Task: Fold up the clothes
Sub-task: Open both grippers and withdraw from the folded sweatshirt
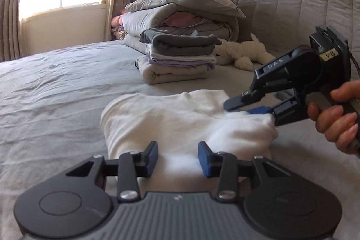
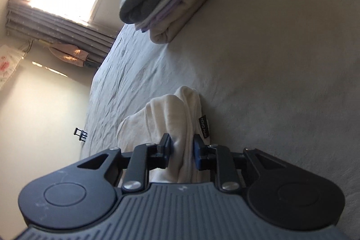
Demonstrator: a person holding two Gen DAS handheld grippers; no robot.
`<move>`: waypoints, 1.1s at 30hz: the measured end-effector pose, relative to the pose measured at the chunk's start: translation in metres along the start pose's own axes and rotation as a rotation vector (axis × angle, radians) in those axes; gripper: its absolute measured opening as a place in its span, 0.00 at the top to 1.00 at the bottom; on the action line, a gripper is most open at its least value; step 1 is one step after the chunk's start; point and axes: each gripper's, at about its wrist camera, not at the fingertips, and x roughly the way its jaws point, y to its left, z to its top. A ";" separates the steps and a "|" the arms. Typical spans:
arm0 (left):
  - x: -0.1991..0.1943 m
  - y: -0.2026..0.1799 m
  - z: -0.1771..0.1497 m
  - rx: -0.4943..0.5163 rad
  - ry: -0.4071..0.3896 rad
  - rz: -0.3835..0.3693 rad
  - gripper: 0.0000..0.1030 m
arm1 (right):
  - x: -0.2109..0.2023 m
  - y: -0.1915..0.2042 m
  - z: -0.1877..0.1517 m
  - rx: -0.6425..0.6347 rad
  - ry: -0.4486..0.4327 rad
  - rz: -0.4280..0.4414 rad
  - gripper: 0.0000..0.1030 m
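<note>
The white garment, apparently a soft knit top already folded into a compact packet, lies on the grey bedsheet in the foreground, well apart from the stack of folded clothes nearer the headboard. The left gripper hovers at the near edge of the packet with its jaws set wide and nothing between the blue pads. The right gripper sits at the packet's right-hand edge; in its own wrist view the right gripper has a thick bunch of white layers between narrowly spaced jaws, and the cloth appears pinched, so it is judged clamped on the garment. The fabric looks light, limp and non-slippery, with no fragility; it will sag and unfold if lifted by one layer, so a hold should take all layers at a folded edge, with the opposite edge supported. Legible writing: "DAS" on the right gripper's arm; a yellow tag with handwritten figures, possibly "6-13", uncertain; a dark sewn label on the garment, its lettering too small to read. A white plush toy lies beside the stack.
</note>
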 end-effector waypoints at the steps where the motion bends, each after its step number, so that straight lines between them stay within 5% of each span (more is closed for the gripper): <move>1: -0.003 0.003 0.003 -0.001 -0.002 -0.005 0.61 | 0.000 0.004 -0.001 -0.026 -0.011 -0.005 0.70; 13: 0.013 -0.004 0.011 0.071 0.036 -0.059 0.62 | -0.001 0.062 -0.015 -0.380 -0.161 -0.048 0.71; 17: 0.017 -0.016 -0.003 0.110 0.033 -0.050 0.63 | 0.015 0.049 -0.015 -0.386 -0.145 -0.104 0.73; 19: 0.017 -0.013 0.000 0.105 0.040 -0.063 0.63 | 0.025 0.042 -0.015 -0.379 -0.132 -0.146 0.85; 22: 0.016 -0.004 0.014 0.080 0.063 -0.098 0.62 | 0.029 0.037 -0.015 -0.373 -0.123 -0.160 0.89; 25: 0.018 0.011 0.030 0.040 0.051 -0.087 0.61 | 0.021 0.044 -0.014 -0.382 -0.123 -0.134 0.75; 33: 0.052 0.042 0.054 -0.023 0.081 -0.030 0.62 | 0.009 0.061 -0.040 -0.587 -0.044 -0.150 0.75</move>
